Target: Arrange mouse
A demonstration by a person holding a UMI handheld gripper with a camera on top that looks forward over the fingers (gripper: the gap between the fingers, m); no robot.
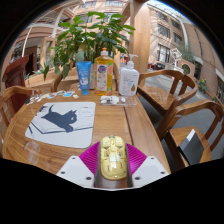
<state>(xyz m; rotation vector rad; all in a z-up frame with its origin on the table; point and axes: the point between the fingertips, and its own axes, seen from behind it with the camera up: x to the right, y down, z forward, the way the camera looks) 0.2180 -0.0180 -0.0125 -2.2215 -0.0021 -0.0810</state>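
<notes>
Gripper view, one moment, looking forward along the two fingers over a wooden desk [120, 125]. Item one: the gripper [113, 160], its white fingers low in the view, their magenta pads [92, 158] facing inward. Item two: a pale yellow mouse [113, 157], lying lengthwise between the fingers, its narrow end pointing away from the camera. The pads sit close against both long sides of the mouse and no gap shows at either side, so the gripper is closed to about the width of the mouse and has hold of it. Whether the mouse rests on the desk or is lifted clear of it cannot be told. Item three: a light grey mouse mat [62, 124] printed with a dark cat figure, flat on the desk ahead of the fingers and off to their left, well apart from the mouse. Item four: a blue bottle [83, 76], upright at the far side of the desk. Item five: a yellow-orange bottle [103, 73], upright, just beside the blue one. Item six: a white pump bottle [128, 78], upright, to the right of the other two. Item seven: a leafy green potted plant [85, 35] behind the bottles. Item eight: wooden chairs [180, 105] standing around the desk, with buildings beyond.
</notes>
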